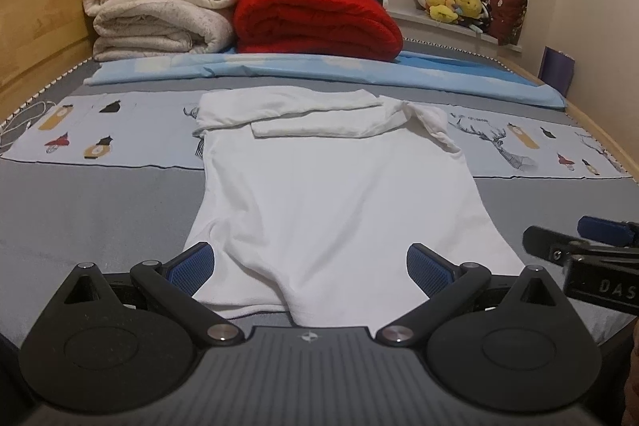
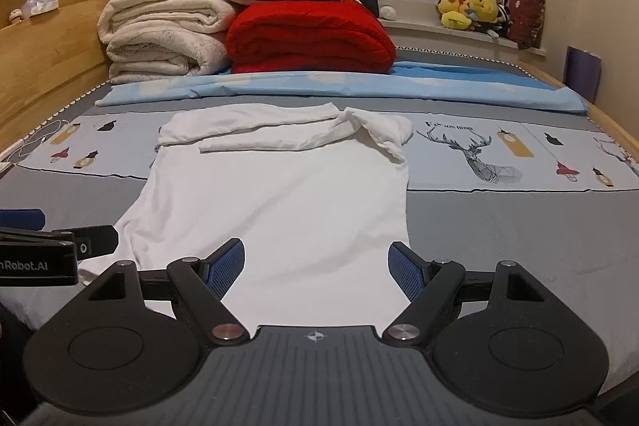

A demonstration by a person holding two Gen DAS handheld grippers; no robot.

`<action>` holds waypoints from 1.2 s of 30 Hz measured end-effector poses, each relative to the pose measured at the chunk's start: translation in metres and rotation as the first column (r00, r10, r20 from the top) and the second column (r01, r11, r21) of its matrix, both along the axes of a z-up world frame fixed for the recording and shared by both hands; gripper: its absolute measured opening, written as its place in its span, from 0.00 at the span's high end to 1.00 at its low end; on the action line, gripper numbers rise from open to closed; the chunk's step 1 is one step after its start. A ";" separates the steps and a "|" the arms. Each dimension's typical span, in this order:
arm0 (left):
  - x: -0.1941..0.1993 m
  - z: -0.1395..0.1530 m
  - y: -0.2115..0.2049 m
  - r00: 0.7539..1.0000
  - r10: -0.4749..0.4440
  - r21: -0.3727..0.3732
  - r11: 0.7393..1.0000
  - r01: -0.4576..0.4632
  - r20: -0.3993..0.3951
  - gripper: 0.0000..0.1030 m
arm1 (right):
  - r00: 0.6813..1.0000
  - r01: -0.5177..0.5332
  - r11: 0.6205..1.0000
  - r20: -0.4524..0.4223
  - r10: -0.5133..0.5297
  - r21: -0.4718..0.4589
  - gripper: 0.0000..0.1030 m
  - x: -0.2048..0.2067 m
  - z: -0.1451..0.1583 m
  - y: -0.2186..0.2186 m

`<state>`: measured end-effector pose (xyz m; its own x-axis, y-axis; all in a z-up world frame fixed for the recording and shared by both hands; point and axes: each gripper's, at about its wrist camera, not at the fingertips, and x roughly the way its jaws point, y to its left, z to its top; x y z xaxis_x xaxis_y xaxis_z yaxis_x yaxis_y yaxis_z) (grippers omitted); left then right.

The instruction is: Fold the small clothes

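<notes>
Both tongs, left tongs (image 1: 310, 268) and right tongs (image 2: 317, 266), gape wide over white shirt's (image 1: 335, 194) hem at 6 o'clock on bed (image 1: 100, 206).

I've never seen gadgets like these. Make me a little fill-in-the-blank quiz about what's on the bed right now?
1. The shirt spread flat on the bed is ____ in colour.
2. Both the left gripper and the right gripper have their jaws ____, holding nothing.
3. The shirt's sleeves are already folded ____ across the top.
4. Next to the cream blankets sits a folded ____ blanket.

Missing words: white; open; inward; red
</notes>
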<state>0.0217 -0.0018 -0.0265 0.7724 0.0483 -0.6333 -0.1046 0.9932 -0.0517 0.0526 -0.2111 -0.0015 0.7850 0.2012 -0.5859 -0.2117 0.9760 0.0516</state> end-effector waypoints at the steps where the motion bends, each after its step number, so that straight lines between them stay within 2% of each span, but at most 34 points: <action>1: 0.000 -0.001 -0.001 1.000 0.003 0.000 1.000 -0.003 -0.005 0.00 | 1.000 -0.001 1.000 0.003 0.001 0.001 0.22 0.000 0.001 0.000; 36: 0.001 -0.005 -0.003 1.000 0.018 -0.014 1.000 -0.018 -0.022 0.00 | 1.000 -0.019 1.000 0.007 0.019 -0.007 0.22 -0.001 0.002 0.000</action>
<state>0.0230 -0.0046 -0.0315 0.7572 0.0530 -0.6510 -0.1234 0.9904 -0.0629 0.0512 -0.2115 0.0009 0.7852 0.2115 -0.5820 -0.2300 0.9722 0.0429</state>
